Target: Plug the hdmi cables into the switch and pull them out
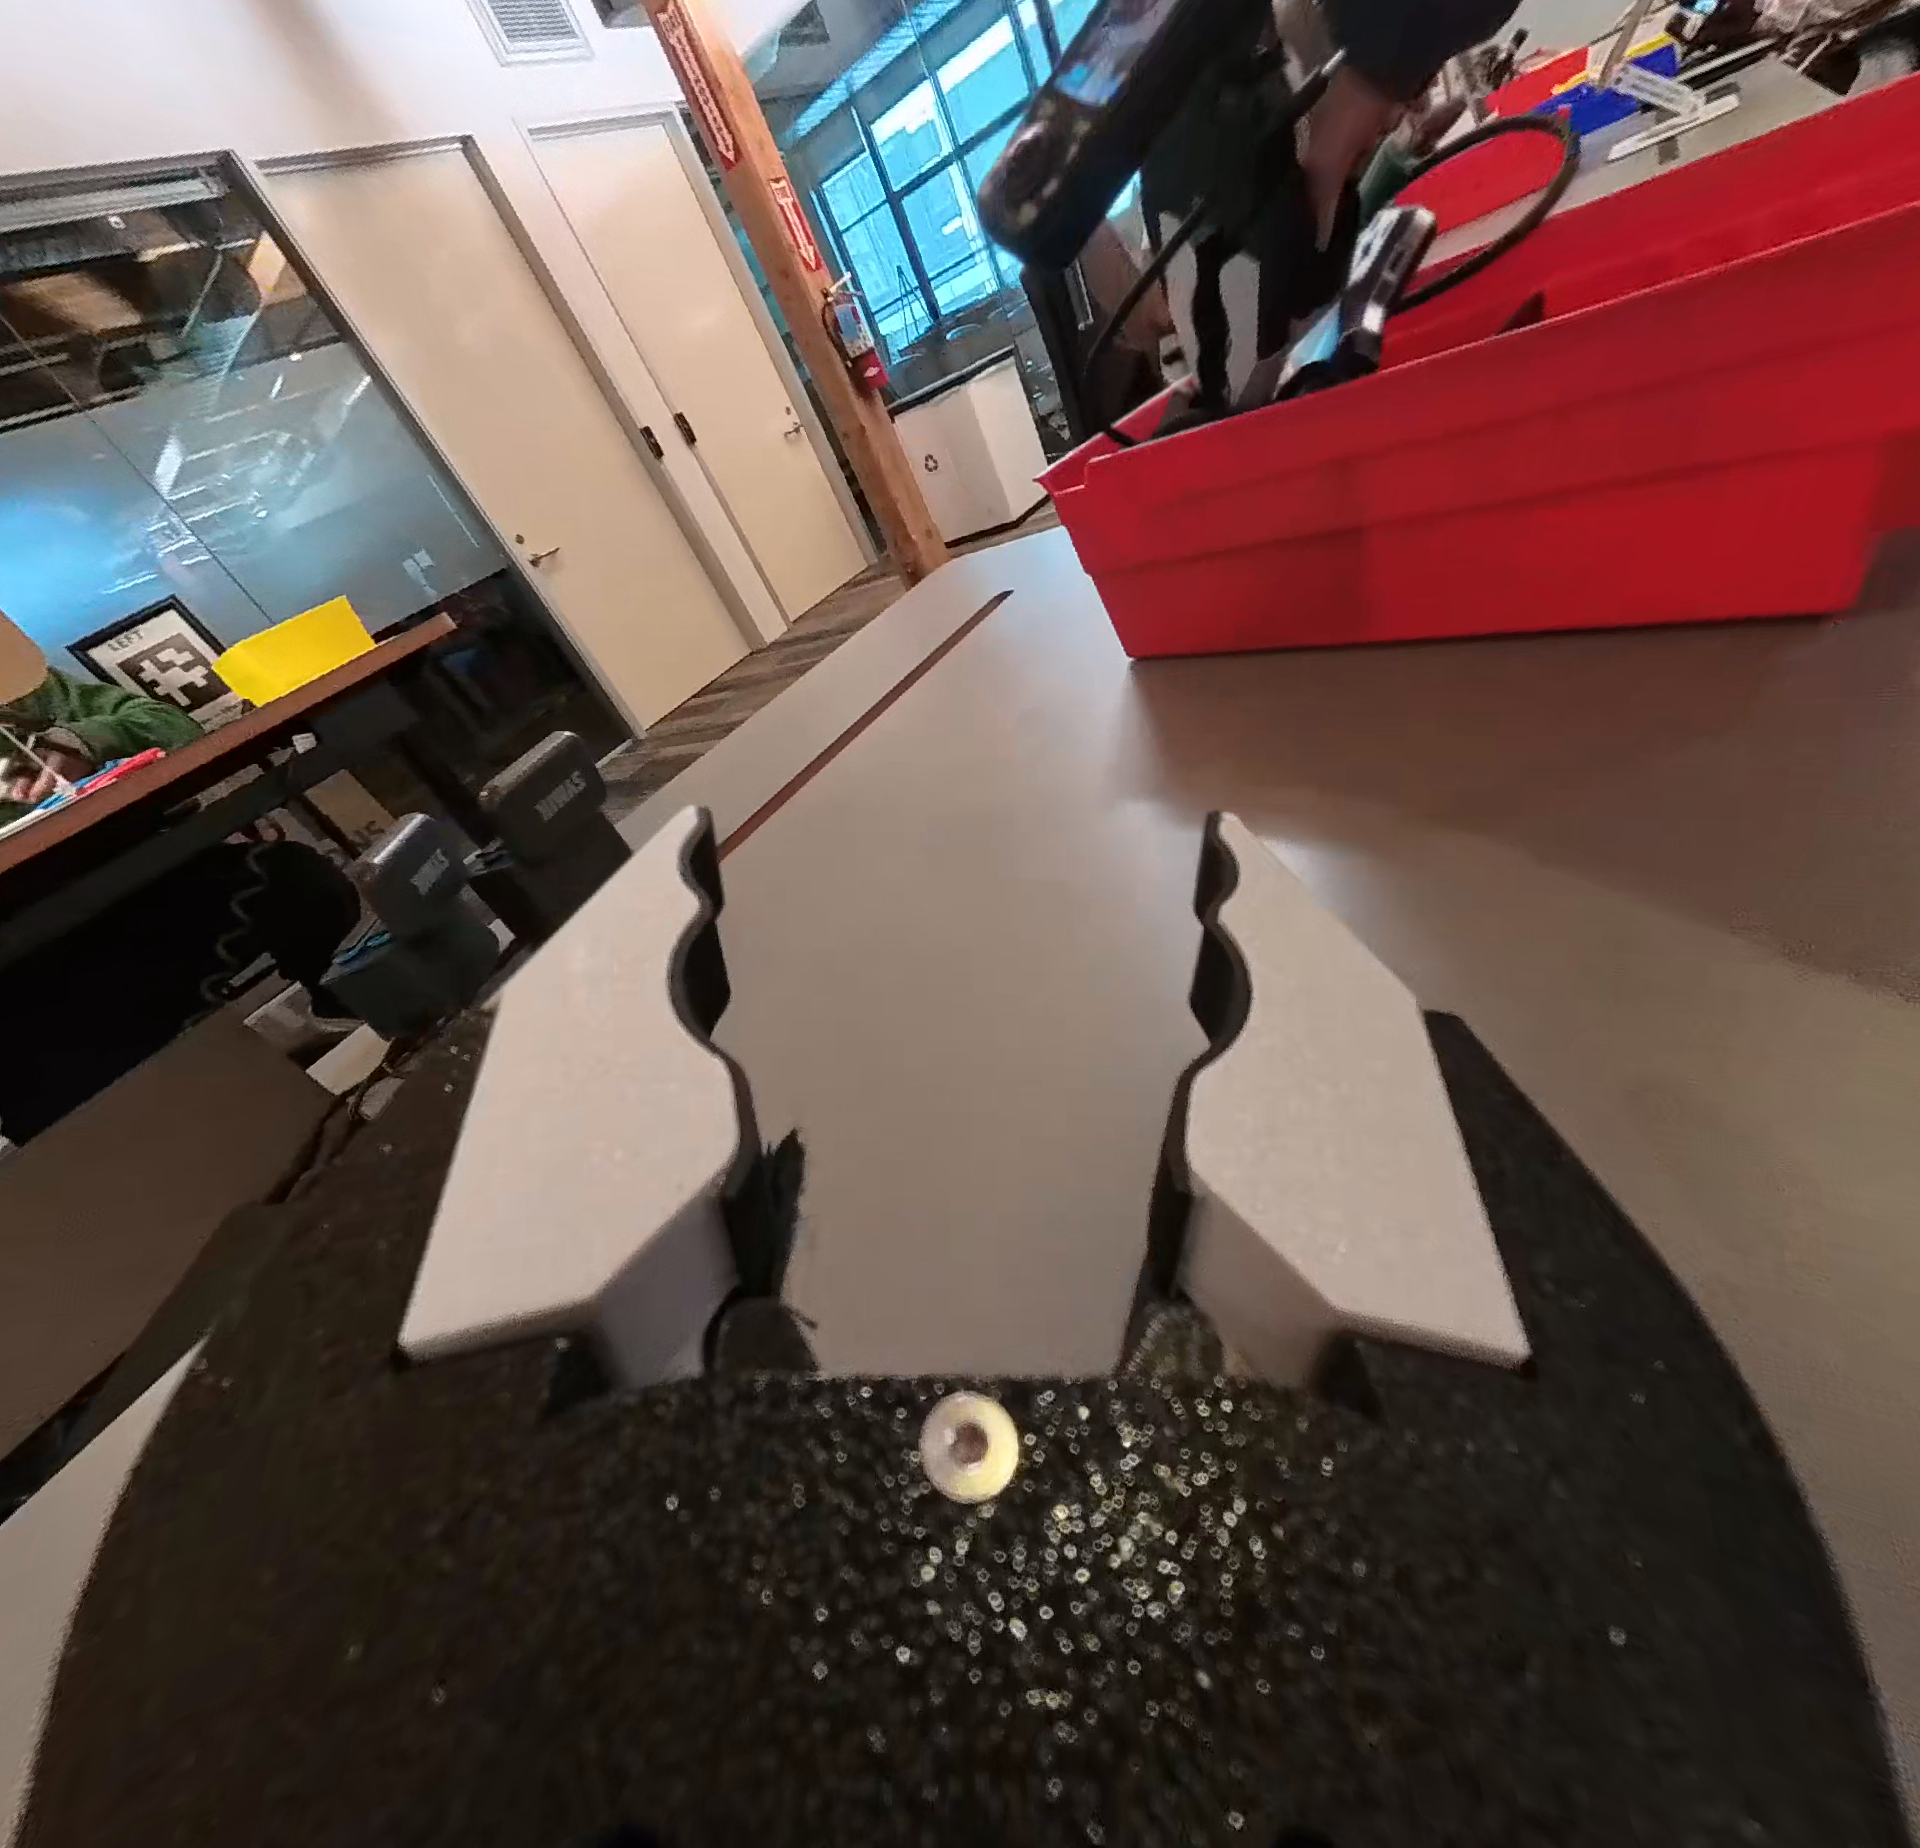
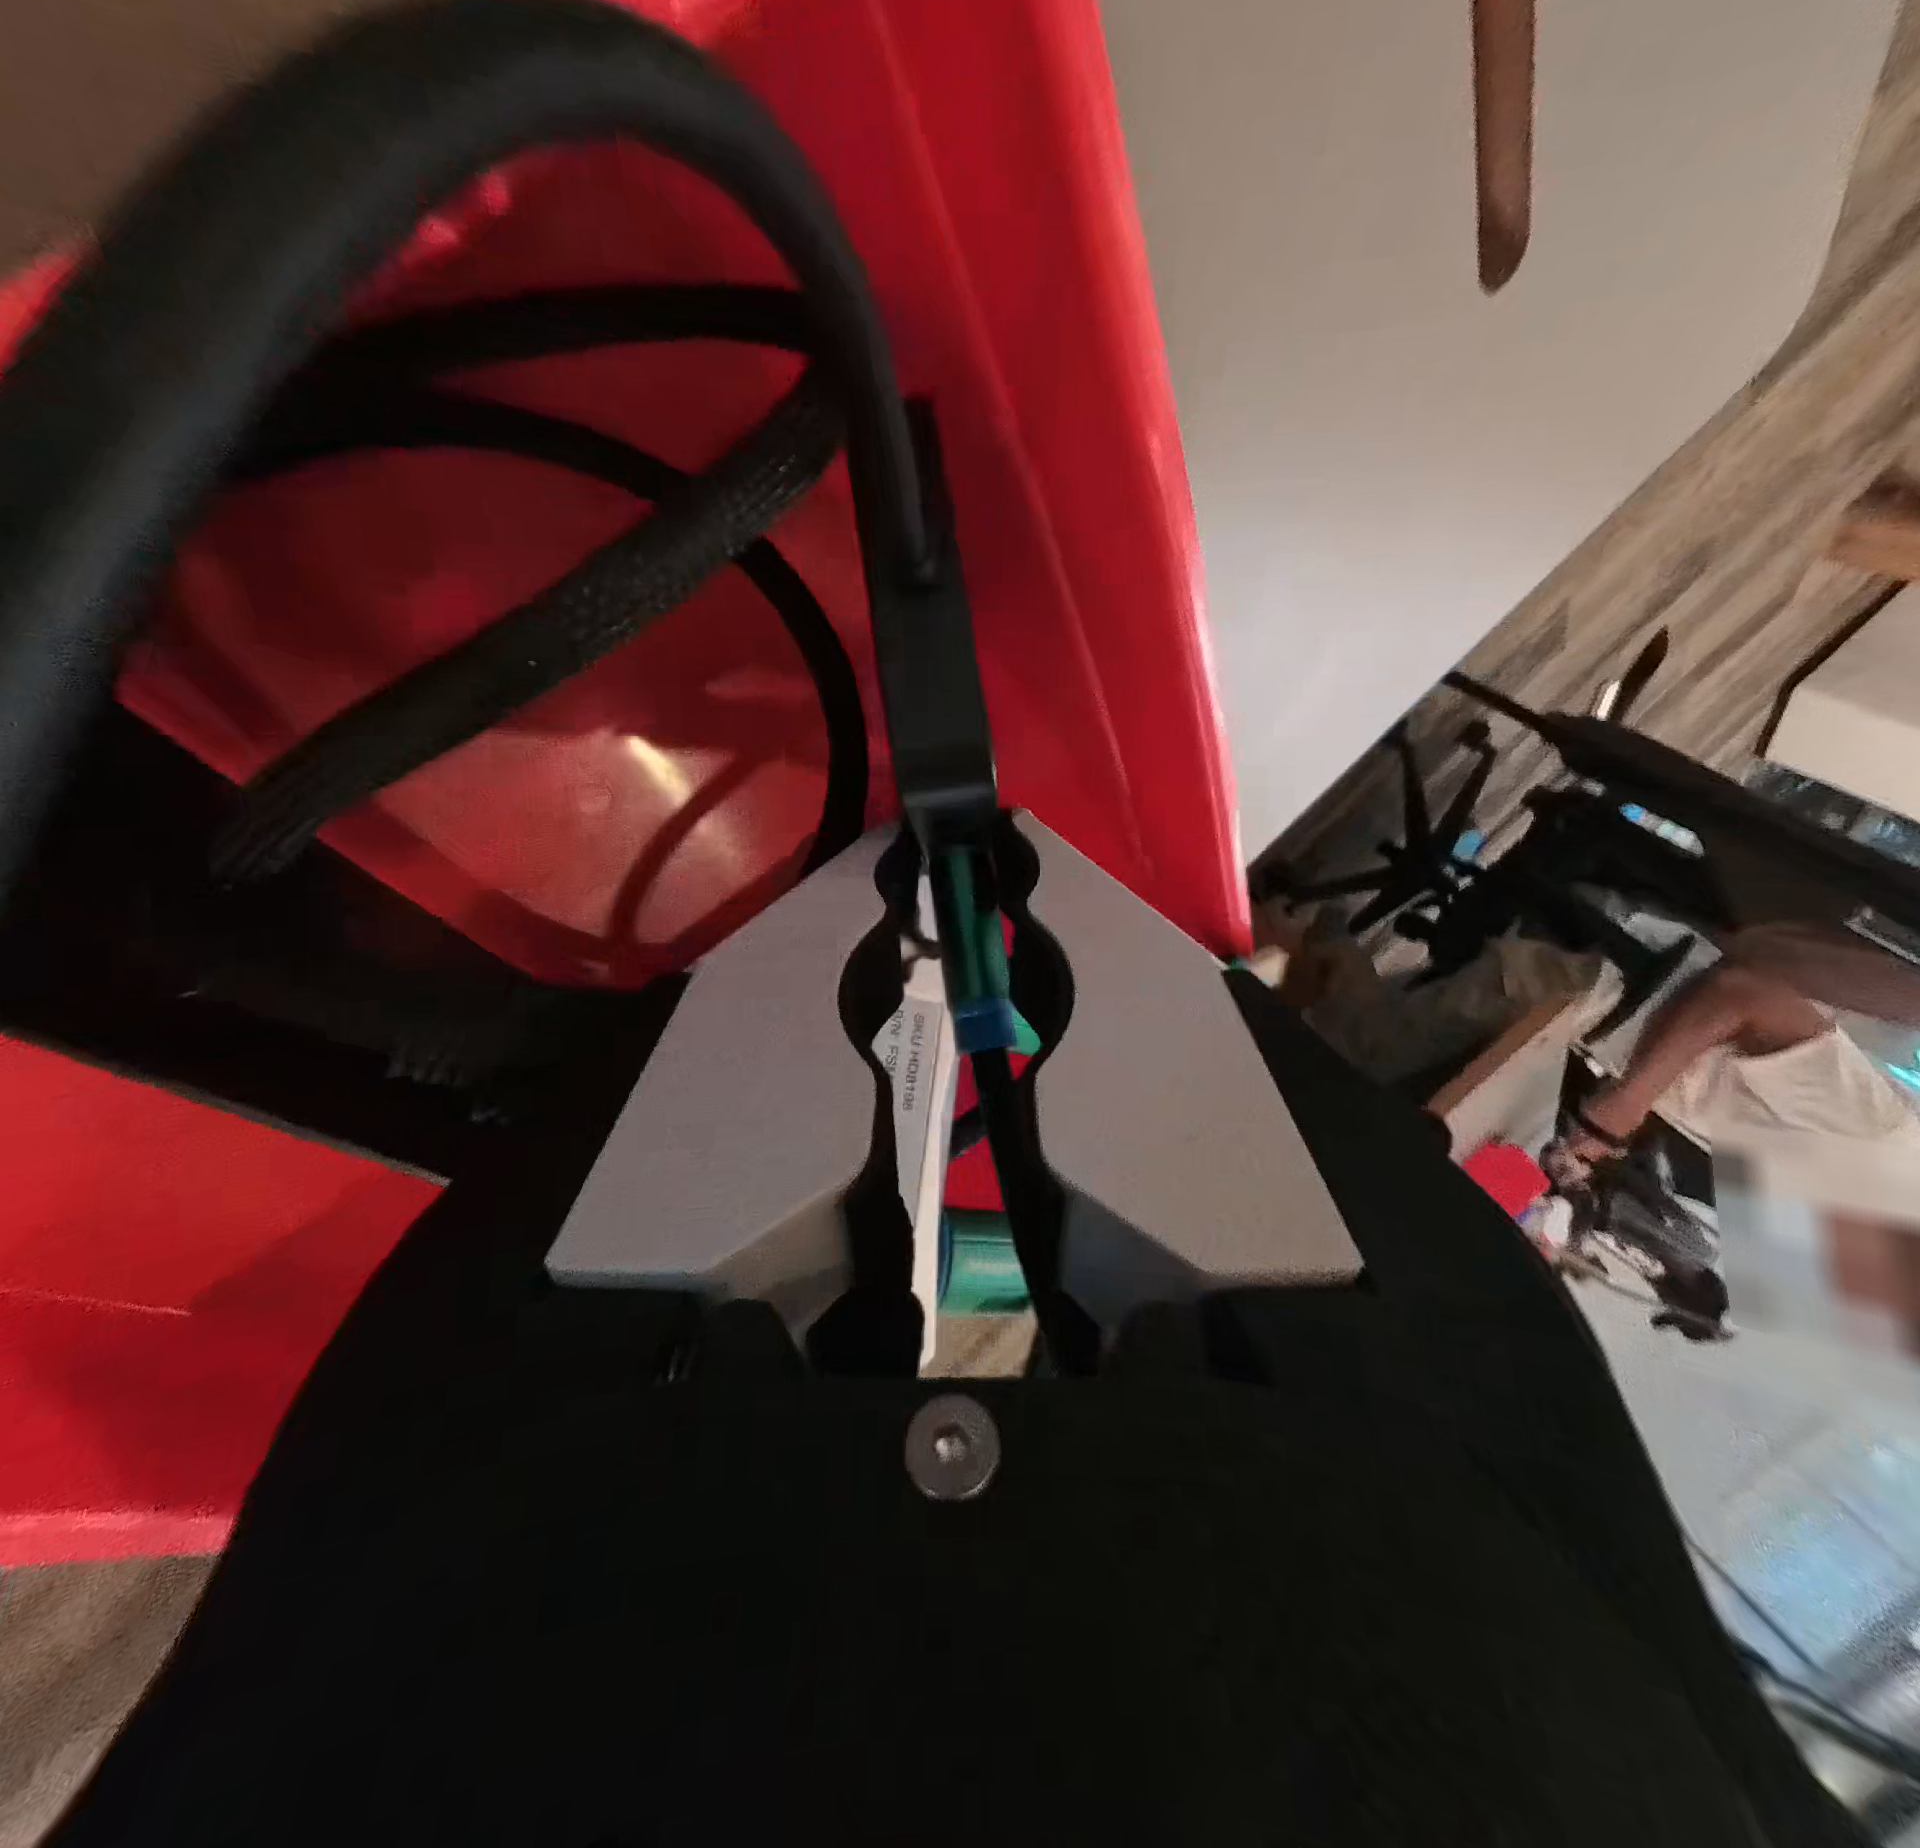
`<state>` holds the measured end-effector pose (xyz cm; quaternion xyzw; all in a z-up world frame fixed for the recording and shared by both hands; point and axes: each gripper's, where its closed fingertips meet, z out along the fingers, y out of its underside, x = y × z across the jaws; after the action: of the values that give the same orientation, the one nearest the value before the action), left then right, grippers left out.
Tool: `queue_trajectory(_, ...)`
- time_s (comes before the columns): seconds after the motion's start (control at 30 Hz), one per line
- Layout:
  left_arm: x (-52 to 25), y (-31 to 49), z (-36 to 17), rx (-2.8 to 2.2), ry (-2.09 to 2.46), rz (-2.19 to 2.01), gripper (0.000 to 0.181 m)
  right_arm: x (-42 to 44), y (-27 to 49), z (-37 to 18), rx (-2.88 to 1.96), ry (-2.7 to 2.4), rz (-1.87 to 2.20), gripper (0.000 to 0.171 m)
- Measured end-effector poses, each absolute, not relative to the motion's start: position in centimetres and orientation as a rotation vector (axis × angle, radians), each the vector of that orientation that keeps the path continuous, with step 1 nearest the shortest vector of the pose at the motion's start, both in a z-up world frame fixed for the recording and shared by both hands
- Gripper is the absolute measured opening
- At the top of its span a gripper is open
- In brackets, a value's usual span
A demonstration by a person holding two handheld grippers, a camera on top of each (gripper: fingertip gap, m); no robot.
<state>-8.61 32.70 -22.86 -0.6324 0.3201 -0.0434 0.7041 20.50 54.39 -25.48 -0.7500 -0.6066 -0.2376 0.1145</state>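
My left gripper [image 1: 956,863] is open and empty, low over the grey table [image 1: 1039,718], short of the red tray [image 1: 1455,510]. My right gripper [image 2: 956,832] is shut on the black plug [image 2: 940,676] of an HDMI cable, whose thick cable [image 2: 436,105] loops up and to the left. It hangs over the red tray [image 2: 1049,344], where braided black cables [image 2: 582,614] lie coiled. A white tag [image 2: 920,1081] and green parts show behind the fingers. In the left wrist view a hand [image 1: 1351,136] holds the right gripper above the tray. I cannot make out the switch.
The table's left edge [image 1: 862,728] drops to carpet, with office chairs [image 1: 540,801] below. A second table [image 1: 208,749] with a yellow sheet and a seated person stands far left. Coloured bins [image 1: 1600,84] sit behind the tray. Across from one pair of fingers to the other is roughly 35 cm.
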Motion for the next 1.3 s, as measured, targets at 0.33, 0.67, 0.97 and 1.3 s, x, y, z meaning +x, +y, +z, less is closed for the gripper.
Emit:
queue_trajectory(0.33, -9.0, 33.2, -23.9, -1.471, 0.705, -0.105, 0.098, 18.8, 55.0, -17.2, -1.844, -1.460, -0.756, 0.071)
queue_trajectory(0.67, -10.1, 33.8, -22.6, -1.390, 0.665, 0.041, 0.107, 18.5, 40.4, -8.9, -1.308, -0.812, -0.330, 0.077)
queue_trajectory(0.97, -16.4, 33.1, -21.5, -1.461, 0.325, 0.217, 0.132, 29.4, 37.8, -15.3, -1.482, -0.498, -0.298, 0.090)
queue_trajectory(1.3, -17.7, 20.7, -13.1, -1.398, 0.024, 0.262, 0.157, 33.2, 39.3, -19.7, -1.668, -0.336, -0.038, 0.125)
